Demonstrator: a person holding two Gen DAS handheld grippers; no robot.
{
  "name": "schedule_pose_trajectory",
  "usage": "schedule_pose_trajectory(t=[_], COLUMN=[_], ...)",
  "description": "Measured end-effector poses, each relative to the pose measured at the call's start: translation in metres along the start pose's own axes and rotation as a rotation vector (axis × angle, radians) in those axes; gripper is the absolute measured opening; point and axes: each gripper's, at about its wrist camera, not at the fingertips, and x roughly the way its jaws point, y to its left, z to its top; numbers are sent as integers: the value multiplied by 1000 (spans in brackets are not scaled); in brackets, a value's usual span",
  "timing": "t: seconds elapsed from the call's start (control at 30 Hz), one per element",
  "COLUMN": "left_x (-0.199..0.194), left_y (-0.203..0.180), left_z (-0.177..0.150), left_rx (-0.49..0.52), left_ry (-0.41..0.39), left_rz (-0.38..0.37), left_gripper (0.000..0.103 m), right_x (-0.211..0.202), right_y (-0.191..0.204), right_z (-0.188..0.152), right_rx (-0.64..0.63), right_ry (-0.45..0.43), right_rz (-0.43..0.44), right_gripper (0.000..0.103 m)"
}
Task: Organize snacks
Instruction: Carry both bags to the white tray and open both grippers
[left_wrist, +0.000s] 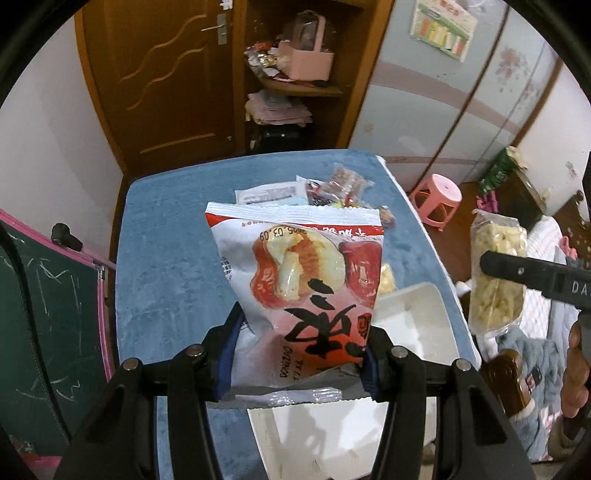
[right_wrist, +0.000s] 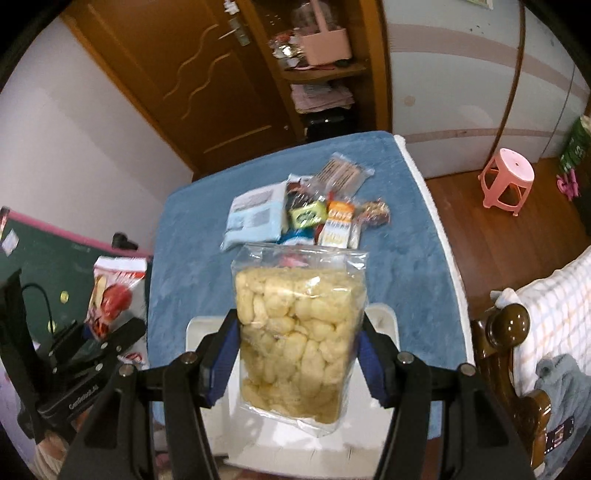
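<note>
Holding: each gripper has a snack bag pinched between its blue pads, raised above a blue-covered table (left_wrist: 155, 258).
Chalkboard: a green board with a pink frame (left_wrist: 55, 295) stands at the far left, just beside the table edge.
Left gripper (left_wrist: 299, 354): its jaws pinch the red bag (left_wrist: 299, 266) by the lower part; the bag stands up from the fingers, its print upside down in the left wrist view, showing a red fruit and large black characters.
Red bag, other view: in the right wrist view it shows at the left edge (right_wrist: 114, 291), off the table side and in front of the chalkboard.
Tray: a white tray (left_wrist: 413, 317) sits on the near part of the table, below both bags; only its rim and some floor show, the rest is hidden by the bags.
Pile: loose snack packets (right_wrist: 314, 206) lie heaped near the middle of the table, beyond the tray, among them a pale blue pack, a green one and an orange-and-white one.
Right gripper (right_wrist: 299, 358): its jaws pinch a clear bag (right_wrist: 299, 325) of pale yellow puffs across its width, with the bag upright over the tray.
Stool: a pink stool (right_wrist: 508, 177) stands on the wooden floor, well apart from the table on the right.
</note>
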Motion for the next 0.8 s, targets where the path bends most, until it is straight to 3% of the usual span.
schedule_pose_trajectory(t=[0.37, 0.67, 0.73, 0.77, 0.8], left_x=[11, 21, 19, 18, 17], left_y=[-14, -23, -25, -26, -27], left_z=[-53, -70, -72, -73, -73], left_rx=[48, 85, 92, 95, 95], left_ry=[93, 143, 139, 139, 136], left_rz=[-45, -74, -74, -73, -74], left_gripper=[52, 53, 56, 61, 73], right_x=[16, 23, 26, 27, 29], right_y=[15, 10, 7, 6, 4], right_z=[-63, -84, -87, -88, -90], right_rx=[9, 77, 102, 114, 128], right_ry=[67, 101, 116, 124, 130], right_rz=[-41, -49, -31, -26, -22], right_gripper=[60, 60, 61, 61, 62])
